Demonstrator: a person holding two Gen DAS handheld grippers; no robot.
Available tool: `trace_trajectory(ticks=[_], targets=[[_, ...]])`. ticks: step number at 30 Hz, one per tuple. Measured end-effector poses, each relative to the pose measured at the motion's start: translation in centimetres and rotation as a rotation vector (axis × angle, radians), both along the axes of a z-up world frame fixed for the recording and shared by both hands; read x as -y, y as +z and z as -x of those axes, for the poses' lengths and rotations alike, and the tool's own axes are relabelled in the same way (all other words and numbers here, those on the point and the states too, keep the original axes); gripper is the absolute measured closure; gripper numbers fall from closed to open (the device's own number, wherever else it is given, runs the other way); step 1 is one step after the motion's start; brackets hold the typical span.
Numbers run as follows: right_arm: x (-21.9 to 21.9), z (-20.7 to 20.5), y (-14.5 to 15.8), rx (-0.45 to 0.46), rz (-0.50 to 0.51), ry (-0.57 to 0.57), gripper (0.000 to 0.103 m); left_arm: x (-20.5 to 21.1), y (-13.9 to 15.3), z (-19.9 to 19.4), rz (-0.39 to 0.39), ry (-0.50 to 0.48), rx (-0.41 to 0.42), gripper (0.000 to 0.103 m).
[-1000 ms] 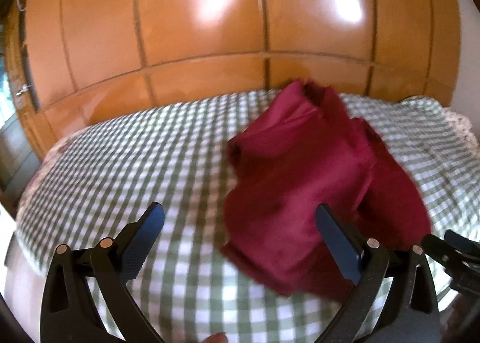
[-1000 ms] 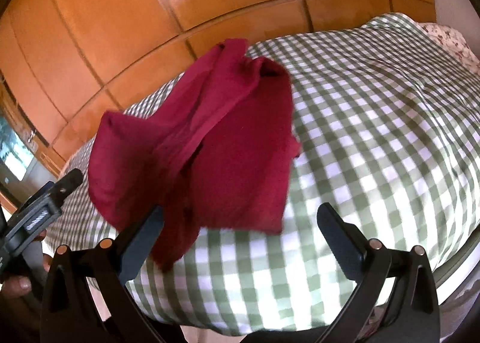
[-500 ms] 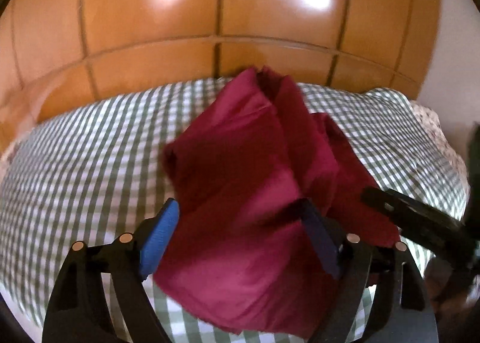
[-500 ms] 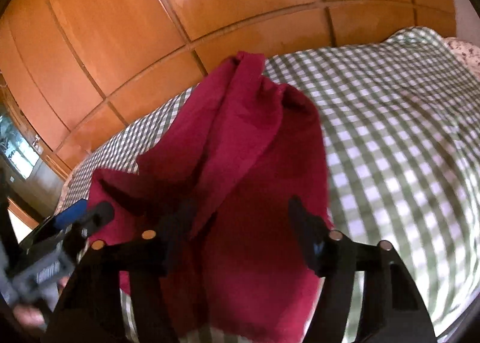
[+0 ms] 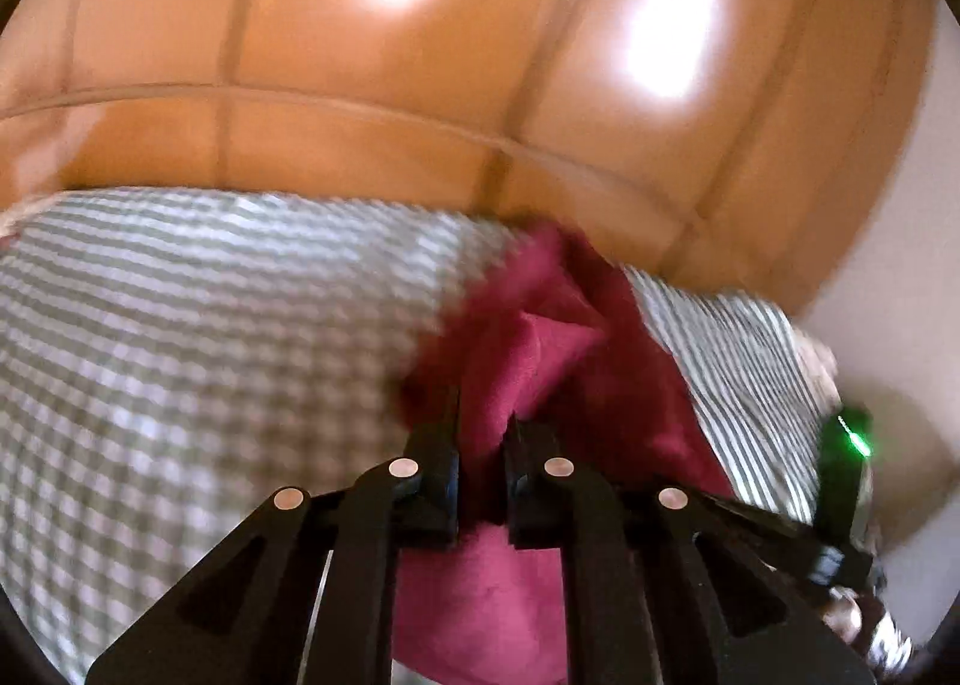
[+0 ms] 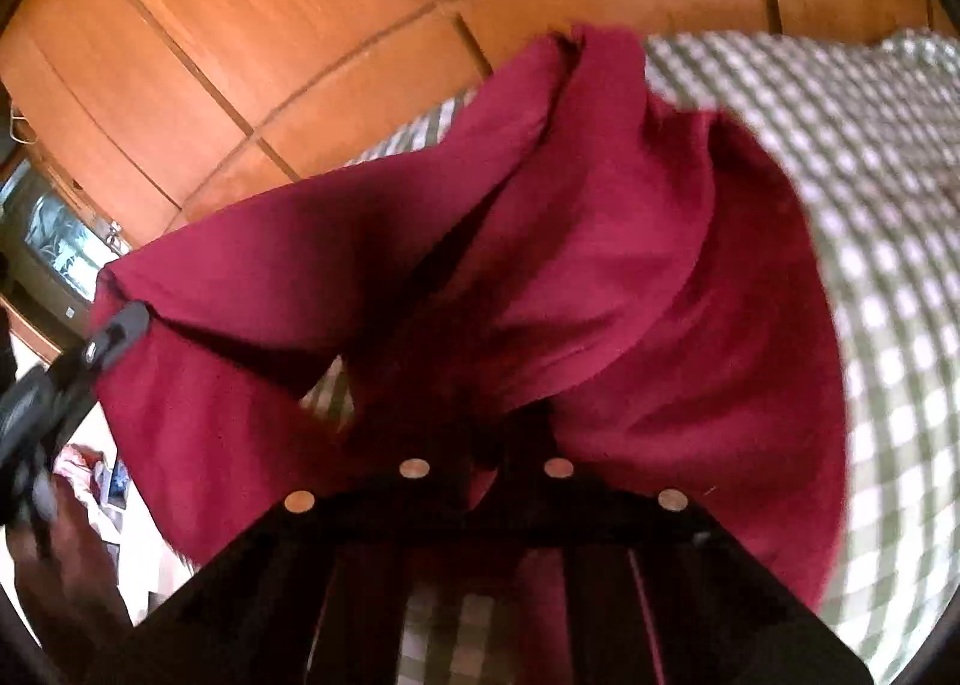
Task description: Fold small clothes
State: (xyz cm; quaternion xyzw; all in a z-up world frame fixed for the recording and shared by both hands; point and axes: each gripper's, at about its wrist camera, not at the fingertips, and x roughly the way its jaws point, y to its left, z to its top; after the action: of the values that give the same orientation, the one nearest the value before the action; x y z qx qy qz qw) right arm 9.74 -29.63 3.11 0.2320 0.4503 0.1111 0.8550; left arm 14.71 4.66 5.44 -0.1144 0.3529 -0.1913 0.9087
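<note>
A dark red garment (image 5: 540, 337) lies bunched on the green-and-white checked bed cover (image 5: 180, 355). In the left wrist view my left gripper (image 5: 483, 415) has its jaws closing almost together, with a fold of the red cloth pinched between them. The right wrist view shows the garment (image 6: 600, 241) stretched and lifted off the cover (image 6: 888, 205), with my right gripper (image 6: 486, 439) shut on its near edge. The left gripper's tip (image 6: 117, 328) also shows there, clamped on the cloth's left corner. This moment is blurred by motion.
A glossy orange wooden panelled wall (image 5: 360, 85) rises right behind the bed. A window or glass door (image 6: 54, 247) sits at the far left. A hand (image 6: 60, 553) holds the left tool. The right tool's body with a green light (image 5: 852, 433) is beside the garment.
Both grippers went from wide open to closed on the red garment. They moved in over the cloth, and it now hangs stretched between them, partly off the cover.
</note>
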Motion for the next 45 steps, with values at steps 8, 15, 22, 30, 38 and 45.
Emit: trace_trajectory(ticks=[8,15,22,30,38,45], targets=[[9.3,-1.0,6.7,0.166,0.249,-0.189,0.097,-10.8,2.0,-10.8,-0.019,0.331,-0.031,0.094],[18.9,-5.8,5.7,0.066,0.58,-0.405,0.097,-13.6,1.4,-12.3,-0.063,0.553,-0.052,0.024],[21.8,-4.6,2.2,0.006,0.45,-0.503,0.022,-9.9,-0.6,-7.5,-0.002,0.342,-0.067,0.022],[18.3,3.1,0.8,-0.082,0.1,-0.302,0.03,0.0,-8.7,0.4,0.184,-0.119,-0.311,0.038],[7.9,10.5,-3.6,-0.259,-0.293,0.055,0.053,6.1,-12.5,2.8,0.288,-0.246,-0.423,0.054],[7.2,10.0,2.1,-0.066,-0.172,0.047,0.095,5.5,-8.3,2.0,0.273,-0.253,-0.337,0.1]])
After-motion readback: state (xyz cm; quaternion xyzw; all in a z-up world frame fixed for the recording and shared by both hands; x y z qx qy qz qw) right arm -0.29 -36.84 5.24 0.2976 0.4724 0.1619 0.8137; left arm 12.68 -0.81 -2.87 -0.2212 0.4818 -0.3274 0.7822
